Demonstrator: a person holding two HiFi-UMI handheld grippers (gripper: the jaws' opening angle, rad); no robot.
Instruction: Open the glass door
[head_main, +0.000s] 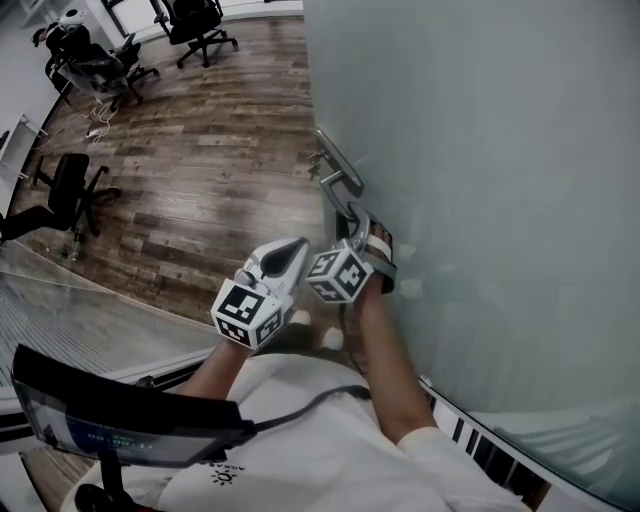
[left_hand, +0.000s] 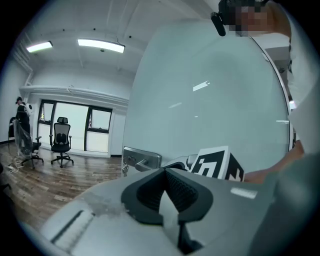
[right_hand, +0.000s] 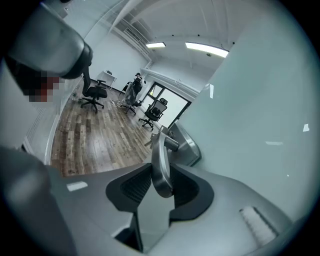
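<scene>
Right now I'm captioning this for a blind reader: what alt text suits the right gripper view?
The right gripper has its fingers closed on the end of a metal lever handle mounted on a frosted glass door. Beyond lie a wood-plank floor and office chairs.

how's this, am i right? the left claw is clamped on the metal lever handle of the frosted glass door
Not quite: it is the right claw, not the left, that is clamped on the metal lever handle of the frosted glass door. The right gripper view shows the handle between its pads. In the left gripper view the left claw is shut on nothing.
</scene>
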